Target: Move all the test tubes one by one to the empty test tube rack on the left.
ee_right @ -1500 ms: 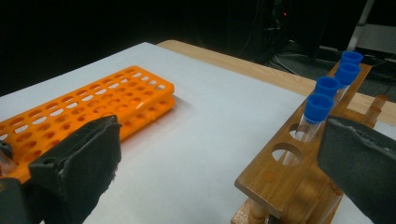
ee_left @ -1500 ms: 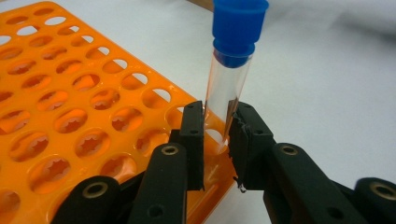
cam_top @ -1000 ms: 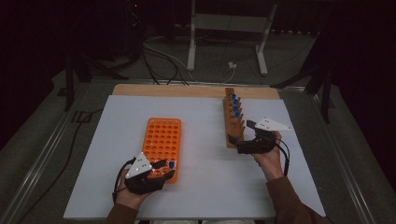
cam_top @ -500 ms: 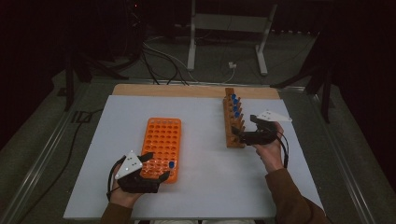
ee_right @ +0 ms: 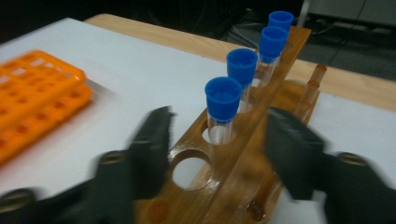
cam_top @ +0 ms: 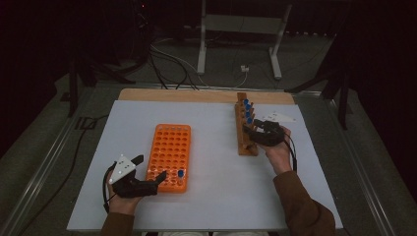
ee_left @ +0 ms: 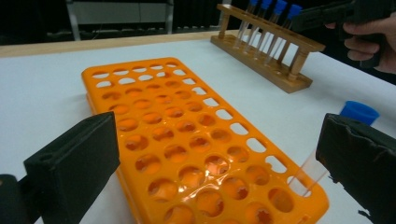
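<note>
moving blue-capped tubes from the wooden rack [cam_top: 244, 129] to the orange rack [cam_top: 170, 155], one at a time by the look of it. progress: one tube [cam_top: 181, 174] stands in a near-corner hole of the orange rack, upright, cap up. four capped tubes [ee_right: 223, 99] are left in the wooden rack in a row, with two empty holes at its near end, so i judge it early, most still to go.

left gripper [cam_top: 149, 173] sits at the near end of the orange rack, jaws spread wide and just been opening, nothing pressed between them; in the left gripper view the placed tube [ee_left: 322, 150] is just beside the right-hand jaw, looks let go.

right gripper [cam_top: 251, 129] is at the wooden rack, jaws either side of it and just been closing, aimed at the nearest capped tube. pads not touching the tube yet, a clear gap on both sides, so not gripping. that view is motion-blurred.

no brands, labels or readable writing on racks, caps or table [cam_top: 211, 196].
</note>
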Available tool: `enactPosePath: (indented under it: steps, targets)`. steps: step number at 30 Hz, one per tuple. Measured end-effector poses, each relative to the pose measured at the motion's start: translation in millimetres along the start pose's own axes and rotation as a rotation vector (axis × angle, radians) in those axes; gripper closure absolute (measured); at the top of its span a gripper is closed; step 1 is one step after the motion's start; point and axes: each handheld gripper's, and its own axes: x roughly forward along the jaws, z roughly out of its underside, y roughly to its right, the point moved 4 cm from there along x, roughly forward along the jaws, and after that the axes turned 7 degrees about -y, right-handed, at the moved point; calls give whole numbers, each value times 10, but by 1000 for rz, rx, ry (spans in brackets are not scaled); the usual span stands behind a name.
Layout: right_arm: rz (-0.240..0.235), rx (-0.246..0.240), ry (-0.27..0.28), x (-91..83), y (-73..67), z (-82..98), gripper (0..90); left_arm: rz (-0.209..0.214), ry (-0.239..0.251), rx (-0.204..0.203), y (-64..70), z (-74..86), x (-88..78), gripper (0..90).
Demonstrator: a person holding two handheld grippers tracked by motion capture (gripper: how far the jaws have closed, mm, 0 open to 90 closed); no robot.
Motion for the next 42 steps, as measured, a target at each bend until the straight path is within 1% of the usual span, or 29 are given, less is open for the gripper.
enactPosePath:
  steps: [1,3,6,10,13,18,23,25,28,31,33,34,36,39,42]
  targets:
    - [13,-18,1,17,-4,2,545,-2,-2,-6,-8,5,5,6]
    - [34,-31,-2,52,-5,5,618,-7,-7,-7,-15,10,11,6]
    - [46,-27,6,87,7,5,679,-9,-8,-8,-12,11,17,6]
    - [46,-23,16,116,8,-2,751,-11,-14,-4,-14,16,29,6]
    - [45,-20,17,132,5,-13,758,-11,-17,-4,-10,20,36,6]
    - [47,-31,15,152,-21,-28,767,-17,-17,-9,-13,21,40,6]
    - [42,-25,25,122,-13,-44,767,-29,-15,-23,-41,14,53,6]
    - [35,-18,29,97,-7,-61,768,-48,-19,-22,-58,3,64,6]
    - [33,-19,23,64,2,-92,768,-52,-5,-51,-78,-25,68,6]
    - [34,-22,17,16,2,-154,768,-67,-7,-54,-87,-66,74,6]
    - [31,-31,27,-31,-10,-214,768,-78,1,-68,-96,-112,74,6]
    - [30,-37,30,-53,-18,-243,768,-73,7,-76,-100,-140,74,6]
    - [25,-52,37,-112,-37,-327,768,-77,12,-70,-106,-195,81,6]
    - [25,-59,44,-149,-50,-374,768,-77,21,-64,-116,-279,96,6]
    - [21,-74,53,-211,-78,-436,767,-91,18,-37,-111,-370,108,7]
